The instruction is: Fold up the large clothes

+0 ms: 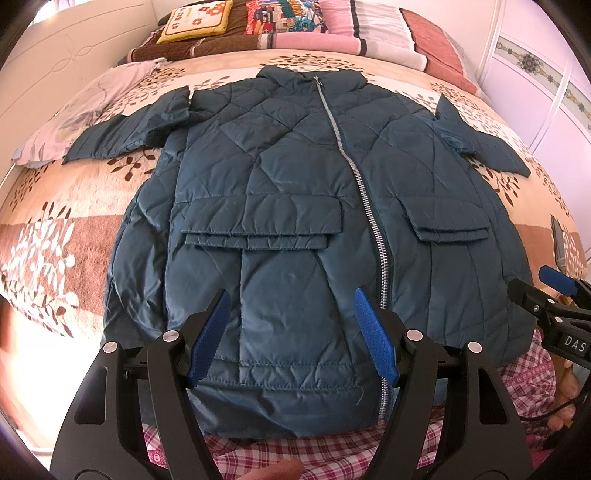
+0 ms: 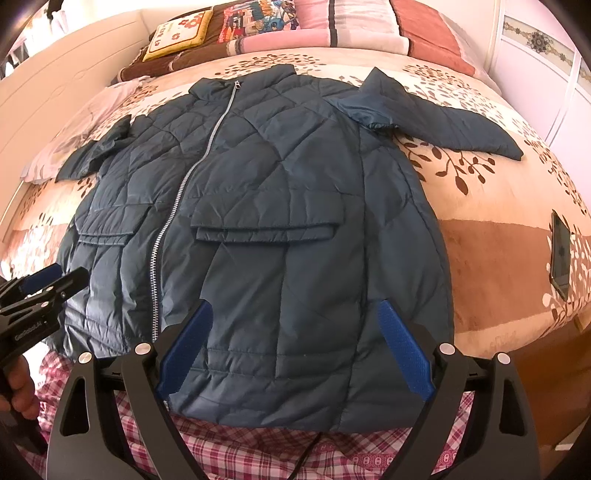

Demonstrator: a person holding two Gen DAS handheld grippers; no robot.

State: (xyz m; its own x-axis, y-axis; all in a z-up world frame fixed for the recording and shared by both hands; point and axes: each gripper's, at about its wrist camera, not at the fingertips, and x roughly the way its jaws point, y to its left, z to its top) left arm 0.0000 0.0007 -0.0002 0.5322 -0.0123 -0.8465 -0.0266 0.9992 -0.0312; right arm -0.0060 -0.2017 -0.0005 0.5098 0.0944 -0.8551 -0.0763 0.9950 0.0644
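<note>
Both grippers tilt downward over the jacket's (image 1: 280, 192) hem at frame bottom: left gripper (image 1: 291, 334) and right gripper (image 2: 293, 345) gape wide, holding nothing. Jacket lies flat on the leaf-patterned bed (image 2: 480, 236); pillows (image 1: 332, 22) upper frame.

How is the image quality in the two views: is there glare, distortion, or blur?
Left wrist view: strong fisheye bending with dark corners; a washed-out glare patch at the lower left edge; the dark teal quilted jacket is sharp. Right wrist view: the same barrel distortion curves the floral beige bedspread; light is even, with soft sheen on the jacket; the dark phone near the right edge looks stretched.
</note>
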